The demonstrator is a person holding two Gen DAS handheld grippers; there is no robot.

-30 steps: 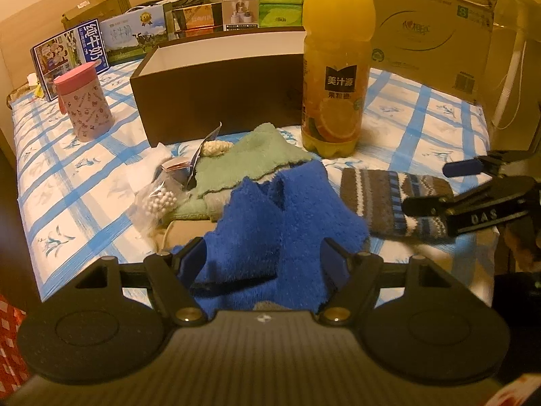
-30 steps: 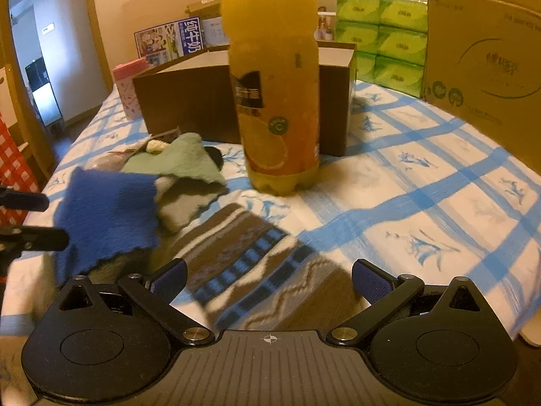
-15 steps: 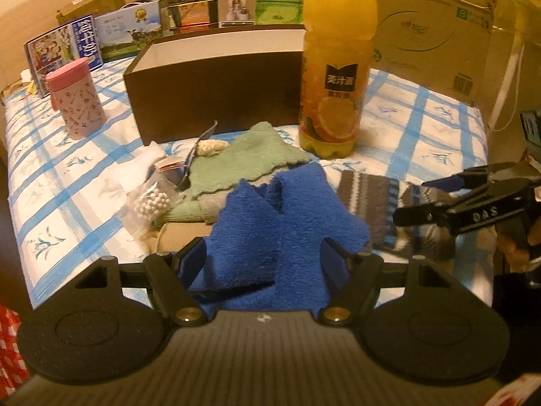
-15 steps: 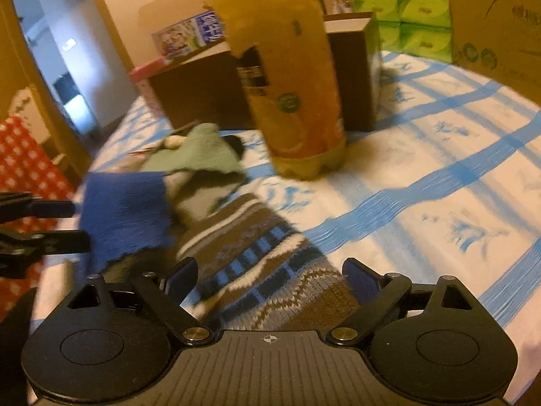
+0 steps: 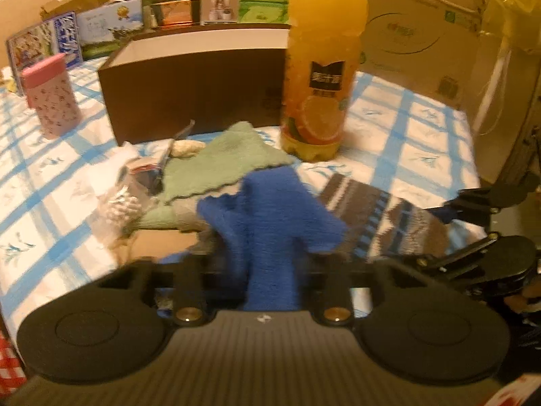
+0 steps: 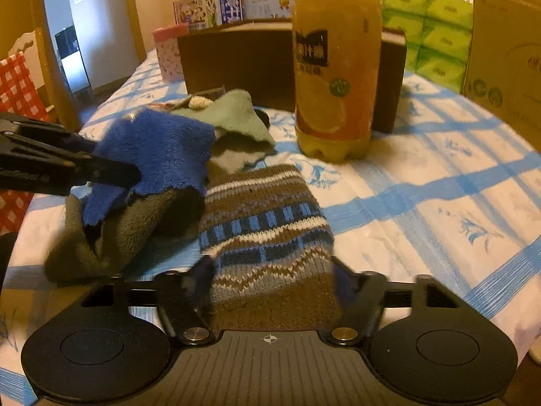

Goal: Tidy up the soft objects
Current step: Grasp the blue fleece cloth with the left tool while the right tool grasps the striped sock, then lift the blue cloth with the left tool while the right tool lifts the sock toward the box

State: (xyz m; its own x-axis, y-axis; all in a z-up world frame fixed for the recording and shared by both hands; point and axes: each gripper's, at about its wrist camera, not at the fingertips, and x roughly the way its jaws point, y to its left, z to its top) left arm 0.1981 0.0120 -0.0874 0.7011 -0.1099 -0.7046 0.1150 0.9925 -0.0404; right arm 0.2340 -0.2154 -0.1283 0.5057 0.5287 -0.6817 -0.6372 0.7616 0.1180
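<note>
My left gripper (image 5: 263,270) is shut on a blue fluffy cloth (image 5: 274,216) and holds it lifted over the pile; it also shows in the right wrist view (image 6: 162,155). My right gripper (image 6: 270,280) has its fingers closing around the near end of a brown and blue striped knit sock (image 6: 267,233), also seen in the left wrist view (image 5: 378,216). A green cloth (image 5: 216,165) and a grey-brown cloth (image 6: 111,237) lie in the pile on the blue-checked bedsheet (image 6: 439,203).
An orange juice bottle (image 5: 321,67) stands right behind the pile. A dark brown open box (image 5: 196,81) is behind it. A pink cup (image 5: 50,98) is at the left. Small bags and packets (image 5: 128,199) lie left of the cloths. Cardboard boxes (image 5: 422,34) stand at the back right.
My left gripper has closed on the blue cloth and lifted it. My right gripper has moved forward onto the striped sock and narrowed around it.
</note>
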